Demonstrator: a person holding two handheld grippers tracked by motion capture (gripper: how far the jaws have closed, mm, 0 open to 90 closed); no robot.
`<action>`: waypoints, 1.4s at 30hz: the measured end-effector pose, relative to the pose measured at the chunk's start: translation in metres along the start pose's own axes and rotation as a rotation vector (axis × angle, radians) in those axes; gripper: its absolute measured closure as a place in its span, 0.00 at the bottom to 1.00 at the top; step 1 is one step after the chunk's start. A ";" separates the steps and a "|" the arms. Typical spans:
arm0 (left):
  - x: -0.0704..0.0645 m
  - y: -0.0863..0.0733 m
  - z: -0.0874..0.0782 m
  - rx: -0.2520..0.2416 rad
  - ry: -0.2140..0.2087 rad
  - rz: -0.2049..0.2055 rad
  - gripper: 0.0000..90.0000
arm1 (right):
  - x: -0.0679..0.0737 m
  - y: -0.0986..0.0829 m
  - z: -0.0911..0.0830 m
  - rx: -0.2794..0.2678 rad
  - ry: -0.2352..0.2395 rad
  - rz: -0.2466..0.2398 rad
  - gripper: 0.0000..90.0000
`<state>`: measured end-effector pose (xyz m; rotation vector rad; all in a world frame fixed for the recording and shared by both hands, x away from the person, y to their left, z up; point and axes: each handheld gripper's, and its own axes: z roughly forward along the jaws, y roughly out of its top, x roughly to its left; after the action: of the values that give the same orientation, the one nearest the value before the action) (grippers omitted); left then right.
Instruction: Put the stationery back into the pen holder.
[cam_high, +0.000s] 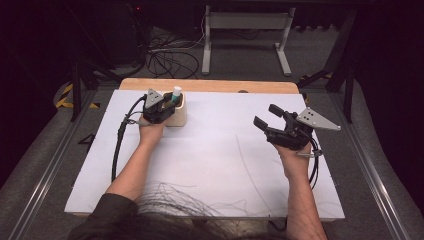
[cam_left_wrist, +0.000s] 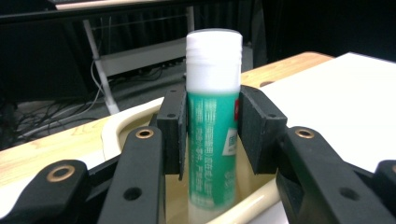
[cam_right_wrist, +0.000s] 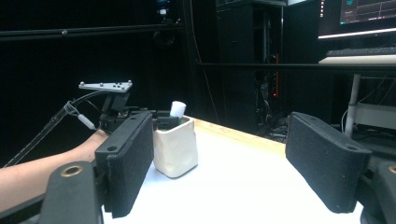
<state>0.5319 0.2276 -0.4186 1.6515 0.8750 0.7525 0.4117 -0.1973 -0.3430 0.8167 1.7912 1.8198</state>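
My left fingers clamp the glue stick, half down in the cream cup, upper left; releasing remains. My right fingers hang spread, empty.

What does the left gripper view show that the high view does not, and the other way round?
Left gripper view: green printed label on the glue stick, pads pressed to both its sides. High view: the right hand-held gripper open above the white table, holding nothing. Both: the stick upright in the cream cup, white cap up.
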 end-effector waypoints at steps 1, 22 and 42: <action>0.000 0.000 0.000 0.002 0.001 -0.004 0.71 | 0.000 0.000 0.000 0.000 0.000 0.000 0.27; 0.000 0.000 0.000 0.001 0.005 0.003 0.70 | -0.001 0.000 -0.001 -0.001 0.002 0.003 0.27; 0.001 0.007 -0.008 -0.024 -0.010 -0.015 0.56 | -0.001 0.000 0.000 0.006 0.003 0.004 0.27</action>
<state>0.5274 0.2315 -0.4095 1.6241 0.8675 0.7417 0.4122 -0.1980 -0.3430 0.8209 1.7983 1.8198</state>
